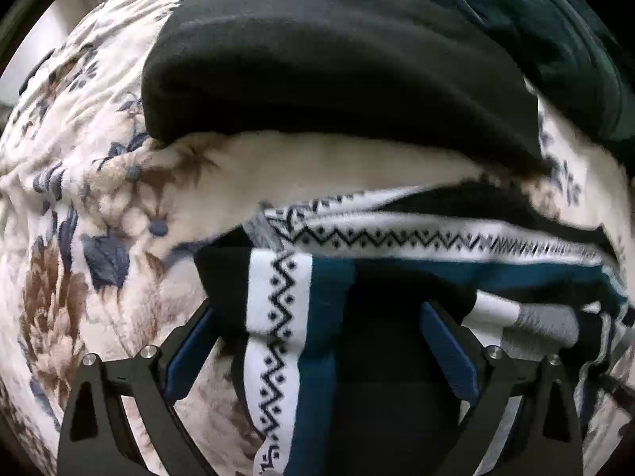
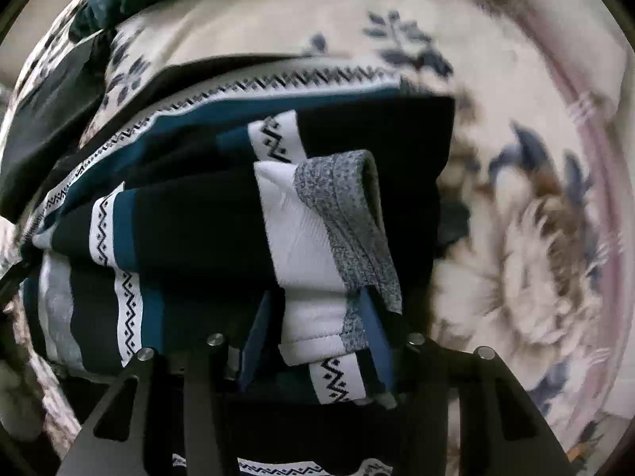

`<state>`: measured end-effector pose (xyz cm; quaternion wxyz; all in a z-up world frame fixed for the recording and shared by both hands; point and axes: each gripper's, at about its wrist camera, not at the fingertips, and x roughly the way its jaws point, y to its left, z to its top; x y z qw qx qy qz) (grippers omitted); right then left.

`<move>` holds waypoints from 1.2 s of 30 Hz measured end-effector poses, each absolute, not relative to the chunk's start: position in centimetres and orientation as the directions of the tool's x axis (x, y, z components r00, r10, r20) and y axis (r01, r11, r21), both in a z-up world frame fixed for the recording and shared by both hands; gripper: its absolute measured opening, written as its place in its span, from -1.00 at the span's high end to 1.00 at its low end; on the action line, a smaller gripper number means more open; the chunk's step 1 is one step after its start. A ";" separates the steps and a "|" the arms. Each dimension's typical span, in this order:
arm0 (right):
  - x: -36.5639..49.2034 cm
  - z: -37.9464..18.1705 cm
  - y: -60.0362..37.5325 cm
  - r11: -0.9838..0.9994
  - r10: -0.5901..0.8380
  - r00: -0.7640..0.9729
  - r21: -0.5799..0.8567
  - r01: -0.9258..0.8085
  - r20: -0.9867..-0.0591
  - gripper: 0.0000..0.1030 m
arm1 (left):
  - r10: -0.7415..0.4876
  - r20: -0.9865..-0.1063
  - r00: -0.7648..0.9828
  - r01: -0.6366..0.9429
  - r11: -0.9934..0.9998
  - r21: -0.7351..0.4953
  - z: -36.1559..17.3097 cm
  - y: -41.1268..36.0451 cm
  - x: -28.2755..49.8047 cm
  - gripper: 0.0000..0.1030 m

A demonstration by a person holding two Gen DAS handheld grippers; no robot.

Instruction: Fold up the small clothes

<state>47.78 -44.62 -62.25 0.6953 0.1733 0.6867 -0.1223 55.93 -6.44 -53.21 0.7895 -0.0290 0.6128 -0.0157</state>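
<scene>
The right fingers (image 2: 317, 341) stand partly apart with the sweater's (image 2: 206, 214) white and grey cuff (image 2: 313, 317) between them; whether the pads still press it I cannot tell. The left fingers (image 1: 317, 341) are spread wide around a fold of the same sweater (image 1: 301, 317). It lies bunched on a floral blanket (image 1: 79, 158), near a black garment (image 1: 317, 59).

The right gripper (image 2: 317, 329) points down at a folded striped garment (image 2: 198, 198) in black, teal and white zigzag bands; its white-and-grey cuff (image 2: 317, 238) lies between the blue jaws; a floral bedspread (image 2: 535, 258) lies beneath, blurred.
</scene>
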 end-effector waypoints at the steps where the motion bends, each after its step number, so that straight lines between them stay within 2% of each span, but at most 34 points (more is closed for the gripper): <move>1: 47.7 -61.6 -44.6 0.913 0.075 0.035 0.083 0.400 -0.997 0.02 | -0.058 -0.959 0.276 0.000 0.998 -0.060 -52.1 -6.5 55.7 -0.96; 3: 47.3 -59.3 -44.8 0.908 0.106 0.069 0.124 0.401 -0.992 -0.13 | -0.081 -0.936 0.343 0.026 0.997 -0.077 -49.0 -6.8 54.2 -0.96; 5: 46.1 -56.4 -45.7 0.889 0.144 0.102 0.174 0.424 -0.984 -0.48 | -0.129 -0.916 0.380 0.040 0.992 -0.123 -46.0 -7.7 51.4 -0.96; 11: 40.8 -50.8 -49.4 0.862 0.205 0.137 0.245 0.443 -0.969 -0.49 | -0.261 -0.917 0.303 0.106 0.965 -0.240 -42.5 -15.9 39.6 -0.96; 18: 32.6 -51.1 -57.7 0.860 0.287 0.056 0.283 0.424 -0.956 -0.49 | -0.322 -0.944 0.074 0.102 0.944 -0.314 -44.5 -30.2 23.9 -0.96; 23: 30.2 -52.9 -62.4 0.875 0.325 0.002 0.301 0.379 -0.946 -0.49 | -0.275 -0.960 -0.052 0.120 0.953 -0.279 -49.3 -39.0 15.4 -0.96; 26: 30.4 -54.6 -63.8 0.875 0.361 -0.003 0.338 0.347 -0.932 -0.49 | -0.233 -0.965 -0.117 0.116 0.962 -0.246 -52.6 -41.5 12.5 -0.96; 29: 32.4 -56.6 -63.9 0.852 0.429 0.032 0.416 0.318 -0.903 -0.49 | -0.170 -0.983 -0.069 0.121 0.977 -0.177 -53.9 -42.4 11.4 -0.96; 33: 37.5 -59.1 -62.6 0.783 0.553 0.100 0.556 0.279 -0.827 -0.49 | -0.150 -0.989 0.003 0.107 0.983 -0.149 -53.8 -43.0 11.6 -0.93; 35: 40.5 -60.4 -61.7 0.757 0.591 0.126 0.602 0.256 -0.797 -0.49 | -0.124 -0.991 0.047 0.121 0.986 -0.118 -53.5 -43.4 11.9 -0.58; 36: 42.2 -61.1 -61.2 0.751 0.600 0.138 0.615 0.241 -0.788 -0.49 | -0.116 -0.991 0.061 0.125 0.986 -0.107 -53.4 -43.5 12.3 -0.26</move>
